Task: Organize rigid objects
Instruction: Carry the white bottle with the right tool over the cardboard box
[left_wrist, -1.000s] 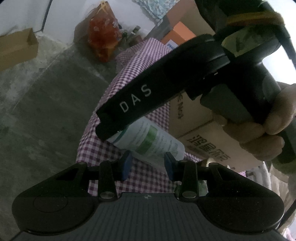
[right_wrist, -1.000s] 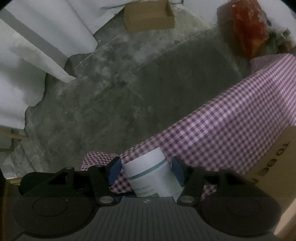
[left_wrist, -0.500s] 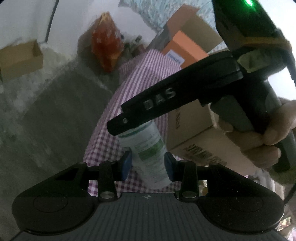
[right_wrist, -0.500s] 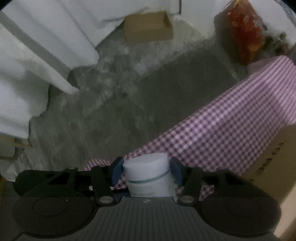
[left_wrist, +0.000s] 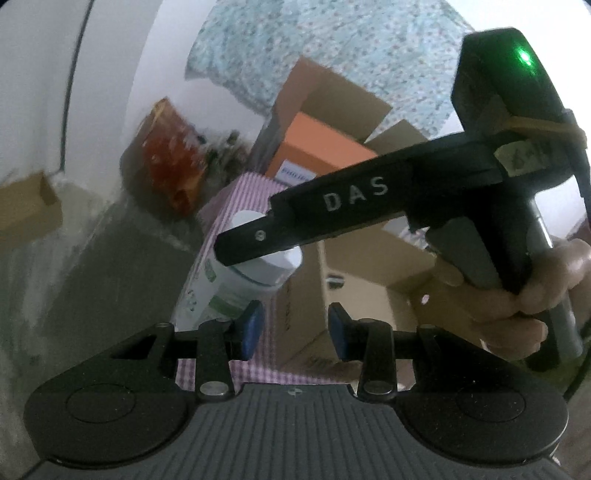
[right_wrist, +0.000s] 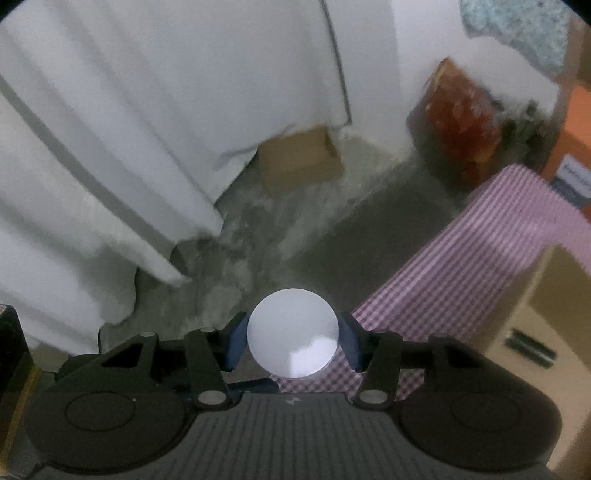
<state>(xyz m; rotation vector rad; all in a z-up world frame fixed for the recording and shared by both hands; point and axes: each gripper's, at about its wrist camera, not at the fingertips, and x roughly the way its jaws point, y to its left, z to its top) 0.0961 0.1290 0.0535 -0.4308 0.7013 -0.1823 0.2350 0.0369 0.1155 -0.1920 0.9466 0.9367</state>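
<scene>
The bottle (right_wrist: 292, 334) is a white plastic one with a flat white cap and a green-printed label, and it sits between the blue pads of my right hand-held gripper (right_wrist: 291, 341), lifted clear of the table (right_wrist: 480, 258) with its cap turned straight at the right camera. I judge it stiff and light: hard-walled, probably a pill or supplement bottle, so it should not give under the pads, but the smooth round side and glossy label could let it twist or slide if the squeeze is slack. The pads meet it on opposite sides just under the cap, across its width, which I think is the right place, since the cap's rim gives a small ledge against slipping down. In the left view the same bottle (left_wrist: 240, 280) hangs tilted under the right tool's black finger, above the table's checked cloth. My left hand-held gripper (left_wrist: 291, 328) holds nothing; its pads stand at a narrow gap with only the cardboard box (left_wrist: 369, 269) showing between them, and the bottle is up and to the left of them, not touching. My right hand (left_wrist: 517, 295) wraps the tool's handle. That open box next to the bottle looks a likely place for it, though I cannot be sure.
</scene>
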